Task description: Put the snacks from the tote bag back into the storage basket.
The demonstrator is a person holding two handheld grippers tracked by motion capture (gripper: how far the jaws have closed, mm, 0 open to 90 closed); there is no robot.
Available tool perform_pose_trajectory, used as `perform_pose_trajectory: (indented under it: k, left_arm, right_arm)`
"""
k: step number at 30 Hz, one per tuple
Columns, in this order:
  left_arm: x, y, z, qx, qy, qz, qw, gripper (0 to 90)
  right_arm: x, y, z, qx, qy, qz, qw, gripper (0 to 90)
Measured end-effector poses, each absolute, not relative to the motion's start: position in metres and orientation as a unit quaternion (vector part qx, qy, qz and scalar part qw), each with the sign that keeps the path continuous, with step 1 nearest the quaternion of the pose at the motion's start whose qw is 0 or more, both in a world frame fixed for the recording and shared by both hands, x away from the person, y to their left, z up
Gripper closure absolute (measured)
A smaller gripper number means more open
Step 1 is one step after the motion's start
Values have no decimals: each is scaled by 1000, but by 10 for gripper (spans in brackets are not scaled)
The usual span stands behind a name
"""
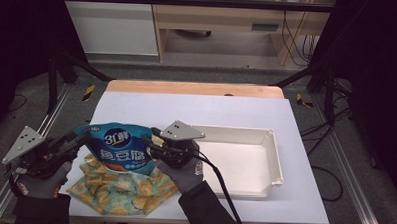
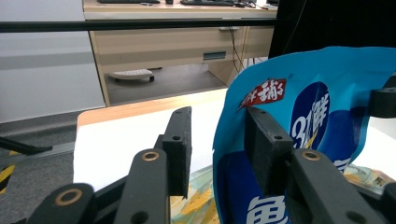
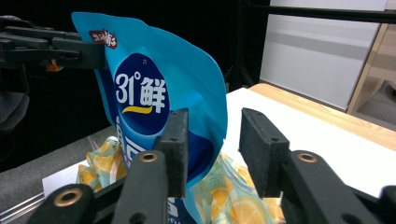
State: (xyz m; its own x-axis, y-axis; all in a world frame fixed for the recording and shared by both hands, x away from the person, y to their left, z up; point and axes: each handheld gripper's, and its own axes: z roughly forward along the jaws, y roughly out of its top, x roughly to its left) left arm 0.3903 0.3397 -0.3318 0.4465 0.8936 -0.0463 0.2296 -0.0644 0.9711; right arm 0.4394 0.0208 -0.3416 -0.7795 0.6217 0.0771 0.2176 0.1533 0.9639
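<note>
A blue snack pouch with white print stands upright over a lemon-patterned cloth near the table's front left. My left gripper is at the pouch's left side. In the left gripper view the pouch has its edge between the jaws of that gripper, with a gap to the left jaw. My right gripper is at the pouch's right side. In the right gripper view the pouch has its edge inside that gripper, clear of the right jaw. Both stand open.
A white shallow tray lies on the white table top just right of my right hand. Bare wood shows at the table's far edge. Black frame posts and cables stand around the table.
</note>
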Motion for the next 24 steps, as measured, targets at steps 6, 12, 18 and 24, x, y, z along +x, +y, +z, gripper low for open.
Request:
perform_pose_trajectory:
  k: [6, 12, 18, 24]
  left_arm:
    - [392, 339, -334, 661, 427, 300, 539, 678]
    - [393, 338, -335, 659, 430, 293, 543, 729]
    - [392, 337, -336, 658, 435, 292, 541, 823]
    - [390, 335, -335, 658, 436, 297, 537, 874]
  right_arm:
    - [442, 27, -342, 282, 743, 583, 168, 689]
    - [443, 30, -340, 281, 743, 584, 168, 749]
    - [445, 29, -339, 288, 744, 580, 166, 827]
    - [445, 29, -338, 288, 747, 577, 164, 875]
